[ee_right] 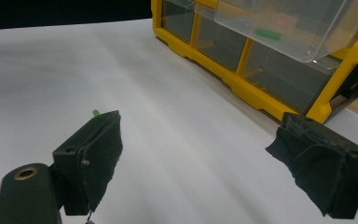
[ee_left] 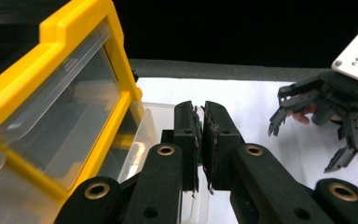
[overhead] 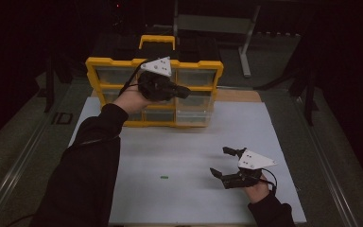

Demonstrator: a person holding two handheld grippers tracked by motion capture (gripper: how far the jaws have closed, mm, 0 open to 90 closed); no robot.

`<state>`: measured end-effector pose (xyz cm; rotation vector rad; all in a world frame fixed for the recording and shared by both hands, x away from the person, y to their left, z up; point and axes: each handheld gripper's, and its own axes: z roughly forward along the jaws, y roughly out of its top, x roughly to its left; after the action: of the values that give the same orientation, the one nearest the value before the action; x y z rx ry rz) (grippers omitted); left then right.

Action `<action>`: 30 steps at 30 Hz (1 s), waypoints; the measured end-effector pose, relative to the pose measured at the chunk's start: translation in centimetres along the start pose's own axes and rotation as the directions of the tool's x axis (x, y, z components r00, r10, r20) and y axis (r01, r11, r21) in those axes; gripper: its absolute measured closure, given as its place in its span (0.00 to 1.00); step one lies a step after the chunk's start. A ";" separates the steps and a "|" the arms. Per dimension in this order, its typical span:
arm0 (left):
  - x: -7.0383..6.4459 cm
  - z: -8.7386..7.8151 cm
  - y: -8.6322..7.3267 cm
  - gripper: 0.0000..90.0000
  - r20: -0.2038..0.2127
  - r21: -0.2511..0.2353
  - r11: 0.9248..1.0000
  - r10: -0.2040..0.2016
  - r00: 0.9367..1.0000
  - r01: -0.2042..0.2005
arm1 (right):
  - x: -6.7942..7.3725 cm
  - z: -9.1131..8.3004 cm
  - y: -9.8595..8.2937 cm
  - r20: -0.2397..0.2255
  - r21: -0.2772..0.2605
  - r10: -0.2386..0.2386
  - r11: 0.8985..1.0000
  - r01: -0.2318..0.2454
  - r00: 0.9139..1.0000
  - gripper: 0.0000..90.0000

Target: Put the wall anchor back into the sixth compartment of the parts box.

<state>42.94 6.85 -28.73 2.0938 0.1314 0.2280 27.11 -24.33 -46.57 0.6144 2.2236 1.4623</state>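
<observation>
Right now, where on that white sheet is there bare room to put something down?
Most of the white sheet is bare: the wide middle between the yellow drawer organizer and the right tongs, and the right edge. A small green piece lies near the middle. It is crowded at the organizer front, where the left tongs sit by a pulled-out clear drawer.

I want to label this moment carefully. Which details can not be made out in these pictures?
- Left tongs: closed; whether they pinch something is hidden between the pads, left gripper view.
- Green piece on the white sheet: too small to identify, high view.
- Organizer: drawer contents hidden by hand, blurred.
- Pulled-out drawer: cut off at the top edge, right gripper view.
</observation>
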 end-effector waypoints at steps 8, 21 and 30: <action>1.1 2.2 0.5 0.93 -0.002 0.018 0.999 -0.032 0.999 0.032 | 0.0 -0.1 0.0 0.001 -0.005 0.000 1.000 0.000 1.000 0.16; 1.6 5.3 0.6 0.93 -0.042 0.179 0.978 -0.099 0.994 0.105 | -0.1 -0.1 0.0 0.000 -0.004 0.003 1.000 -0.003 1.000 0.16; 1.7 5.8 -0.1 0.84 -0.039 0.214 0.967 -0.130 0.991 0.136 | -0.1 -0.2 -0.1 0.000 -0.002 0.004 1.000 -0.004 1.000 0.16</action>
<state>45.84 2.30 -31.53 2.2882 0.3234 0.1642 27.09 -24.56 -46.57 0.6190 2.2220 1.4665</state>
